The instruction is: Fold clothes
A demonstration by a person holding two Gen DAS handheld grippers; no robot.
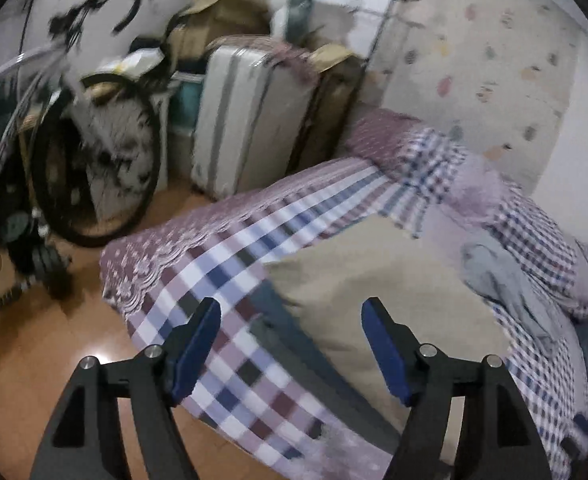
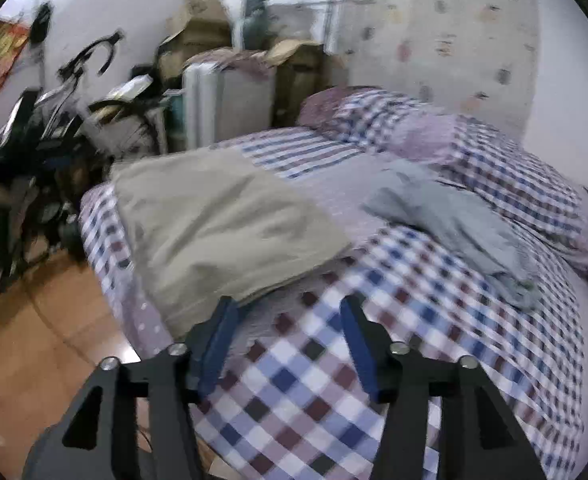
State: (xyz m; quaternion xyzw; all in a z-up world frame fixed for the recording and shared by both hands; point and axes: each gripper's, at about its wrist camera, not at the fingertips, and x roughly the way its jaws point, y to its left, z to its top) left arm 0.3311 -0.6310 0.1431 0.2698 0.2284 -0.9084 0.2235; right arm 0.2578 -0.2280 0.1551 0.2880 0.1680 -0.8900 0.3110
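We see a beige garment (image 2: 217, 224), folded flat into a rough rectangle, lying on the checked bedspread (image 2: 334, 380) near the bed's foot corner. In the right wrist view its long axis runs from the far left, by the bed edge, down toward the camera, w/ the near short edge just ahead of the right gripper (image 2: 285, 320). A second item, a grey garment (image 2: 454, 220), lies crumpled to the right, its length slanting from mid-bed toward the right side; it sits well apart from the beige one.

Right gripper: held low over the bedspread, pointing forward and slightly down, jaws spread wide, nothing between them. Its left finger tip sits just beside the beige garment's near edge; we can't tell if it touches.

Left gripper (image 1: 289, 320): hovers higher, aimed across the bed corner, jaws likewise wide apart and empty. The beige garment (image 1: 374, 300) lies beyond the fingers.

Materials: fingers are black w/ blue pads (image 1: 195, 352); the beige cloth looks soft w/ shallow creases; the bedspread is woven check in blue, maroon and white. Both views are motion-blurred. Behind the bed: a pale ribbed suitcase (image 1: 249, 120), a bicycle (image 1: 93, 152), cardboard boxes (image 1: 221, 4), wood-tone floor (image 1: 25, 360).
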